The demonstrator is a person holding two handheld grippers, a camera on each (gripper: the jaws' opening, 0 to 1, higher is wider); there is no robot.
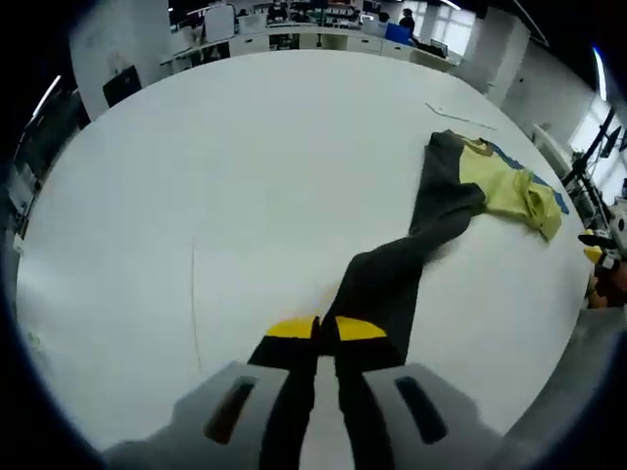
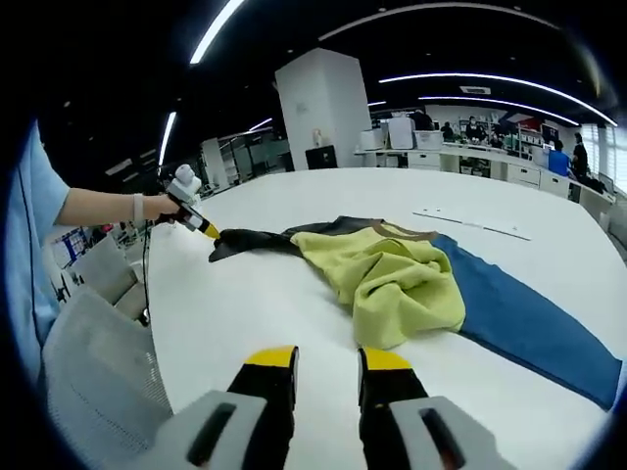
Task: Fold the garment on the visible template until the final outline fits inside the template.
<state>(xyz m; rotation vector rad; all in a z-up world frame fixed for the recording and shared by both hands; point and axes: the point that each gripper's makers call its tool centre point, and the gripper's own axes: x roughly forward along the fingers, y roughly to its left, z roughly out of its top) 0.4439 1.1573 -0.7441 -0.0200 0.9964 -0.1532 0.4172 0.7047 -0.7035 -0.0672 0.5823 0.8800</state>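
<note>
While the left tongs [image 1: 319, 329] pinch the end of a dark sleeve [image 1: 392, 274], their yellow tips pressed together on the cloth, the garment [image 2: 377, 274] lies stretched across the white tabletop [image 1: 196, 196]. From the right gripper view the same tongs show far off at the left, held in a person's hand [image 2: 157, 208], with the dark sleeve drawn out in a long taper toward them. The right tongs [image 2: 328, 362] hang spread and empty above the tabletop, just short of the crumpled yellow-green part of the garment.

The step in hand looks like the spreading or first fold: the sleeve is pulled out straight, not yet laid over the body. The template [image 2: 529, 318], a flat blue strip, lies under and beyond the garment, and much of the cloth sits off it on the sleeve side, so the outline is far from fitting. The next move likely calls for carrying the sleeve back over the body toward the blue strip, with the right tongs pinning or gripping the yellow-green bunch so it does not drag.

The cloth is soft and limp, matt, heaped in loose rumpled folds at the yellow-green part; the dark part is smoother and twisted into a narrow rope-like band. A tan collar edge [image 2: 397, 231] shows at the top. The tabletop is smooth, pale and rounded at its far edge
</note>
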